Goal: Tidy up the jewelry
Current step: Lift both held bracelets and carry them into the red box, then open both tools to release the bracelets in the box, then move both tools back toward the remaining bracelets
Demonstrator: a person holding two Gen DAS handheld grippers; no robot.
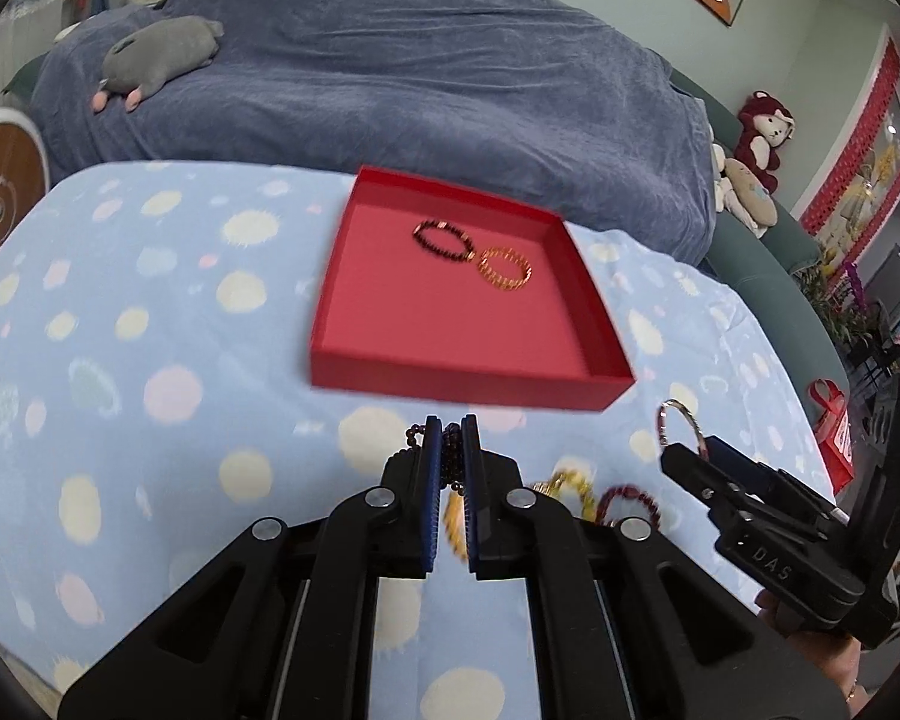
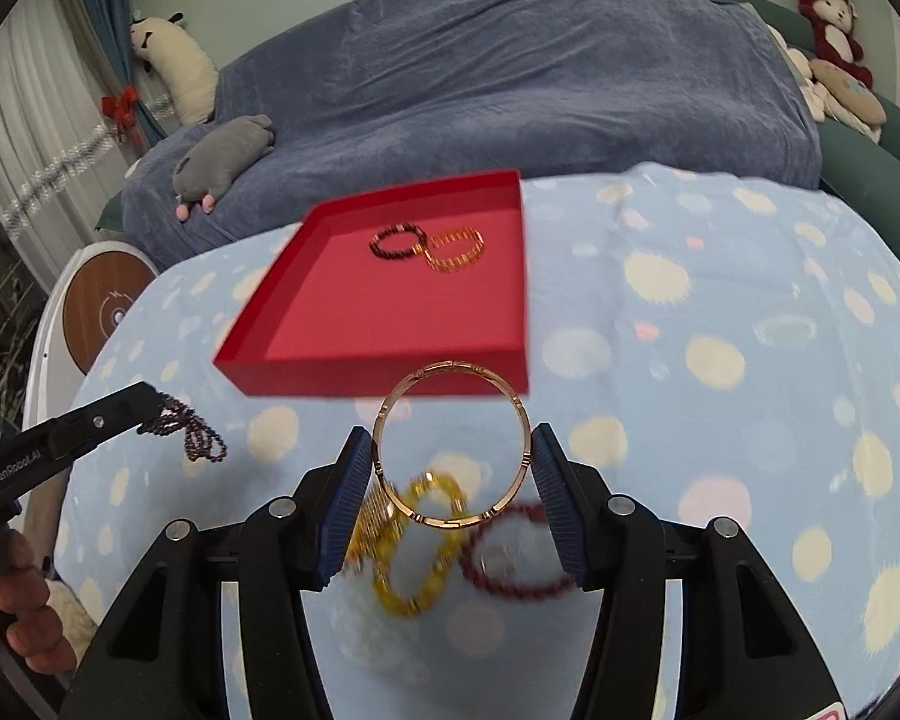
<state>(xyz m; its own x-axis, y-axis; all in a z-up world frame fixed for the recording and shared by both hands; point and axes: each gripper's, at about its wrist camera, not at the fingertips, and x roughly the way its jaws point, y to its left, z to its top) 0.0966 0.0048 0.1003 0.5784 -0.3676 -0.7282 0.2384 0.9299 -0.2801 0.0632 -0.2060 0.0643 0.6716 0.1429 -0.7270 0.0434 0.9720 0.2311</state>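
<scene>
A red tray [image 1: 402, 372] [image 2: 306, 378] lies on the spotted blue cloth and holds a dark bead bracelet [image 1: 444, 239] [image 2: 397, 242] and an orange-gold bracelet [image 1: 506, 267] [image 2: 456, 248]. My left gripper [image 1: 451, 456] is shut on a dark purple bead strand [image 1: 450, 456] [image 2: 195, 429], held above the cloth in front of the tray. My right gripper [image 2: 453, 468] [image 1: 699, 450] is shut on a rose-gold bangle [image 2: 453, 444] [image 1: 678, 426], pinched across its width just short of the tray's near wall. A yellow bead bracelet [image 2: 417, 546] [image 1: 570, 483] and a red bead bracelet [image 2: 519, 558] [image 1: 630, 501] lie on the cloth below.
A sofa under a dark blue cover [image 1: 390, 78] stands behind the table, with a grey plush toy [image 1: 162, 54] on it. A round white-and-wood stool [image 2: 99, 306] stands at the left. Plush toys [image 1: 762, 138] sit at the far right.
</scene>
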